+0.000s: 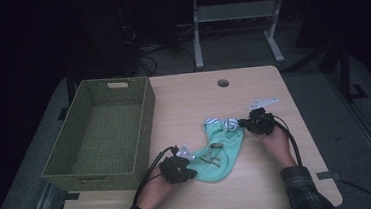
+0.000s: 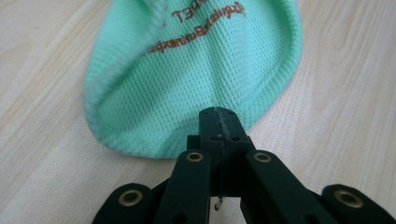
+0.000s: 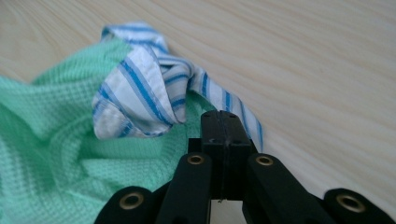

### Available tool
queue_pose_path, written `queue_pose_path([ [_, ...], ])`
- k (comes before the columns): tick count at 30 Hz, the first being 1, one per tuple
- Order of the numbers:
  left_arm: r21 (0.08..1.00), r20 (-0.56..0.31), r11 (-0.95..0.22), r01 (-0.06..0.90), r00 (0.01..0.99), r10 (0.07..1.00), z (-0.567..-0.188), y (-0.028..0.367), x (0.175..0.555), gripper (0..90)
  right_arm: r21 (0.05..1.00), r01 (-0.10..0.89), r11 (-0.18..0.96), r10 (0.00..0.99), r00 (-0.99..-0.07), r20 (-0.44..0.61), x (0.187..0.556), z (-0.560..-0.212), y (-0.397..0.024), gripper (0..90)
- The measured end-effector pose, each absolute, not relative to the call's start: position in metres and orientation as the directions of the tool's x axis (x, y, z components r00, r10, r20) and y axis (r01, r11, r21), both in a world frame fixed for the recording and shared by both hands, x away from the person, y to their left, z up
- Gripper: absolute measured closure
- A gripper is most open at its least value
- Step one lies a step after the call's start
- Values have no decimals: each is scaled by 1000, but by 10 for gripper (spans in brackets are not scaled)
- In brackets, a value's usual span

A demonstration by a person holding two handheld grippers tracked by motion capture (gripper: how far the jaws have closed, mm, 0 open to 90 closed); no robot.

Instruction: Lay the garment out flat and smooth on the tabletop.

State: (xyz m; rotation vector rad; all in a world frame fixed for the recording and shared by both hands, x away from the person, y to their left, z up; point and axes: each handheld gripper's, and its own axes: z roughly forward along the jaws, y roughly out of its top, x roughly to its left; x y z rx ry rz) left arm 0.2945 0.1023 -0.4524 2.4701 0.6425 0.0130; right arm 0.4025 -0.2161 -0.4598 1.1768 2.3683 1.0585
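Observation:
A mint-green mesh garment (image 1: 220, 152) with brown lettering and a blue-and-white striped collar (image 1: 220, 124) lies crumpled on the wooden table (image 1: 260, 184). My left gripper (image 1: 195, 173) is at its near rounded hem. In the left gripper view, the gripper (image 2: 218, 114) has its jaws together, pinching the edge of the green fabric (image 2: 187, 70). My right gripper (image 1: 241, 124) is at the collar end. In the right gripper view, the gripper (image 3: 223, 116) is shut, its tips pressed into the striped collar (image 3: 140, 93) where it meets the green cloth (image 3: 46, 140).
An open green woven basket (image 1: 147, 117) stands on the left side of the table, close to my left hand. A round cable hole (image 1: 223, 83) sits near the far edge. Bare wood surrounds the garment to the right and front.

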Motion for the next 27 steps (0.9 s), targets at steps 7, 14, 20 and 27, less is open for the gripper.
queue_pose_path([
  [7, 541, -134, -714, 446, 883, 450, -452, 102, 295, 898, 704, 597, 385, 790, -607, 83, 402, -471, -226, 899],
  [14, 540, -142, -711, 450, 881, 451, -453, 103, 296, 898, 738, 591, 326, 787, -602, 134, 399, -456, -234, 809],
  [20, 539, -143, -710, 453, 880, 453, -453, 103, 296, 898, 766, 553, 327, 777, -619, 115, 398, -430, -237, 784],
  [27, 548, -153, -696, 463, 874, 461, -453, 103, 296, 898, 775, 525, 353, 752, -651, 99, 406, -415, -221, 765],
])
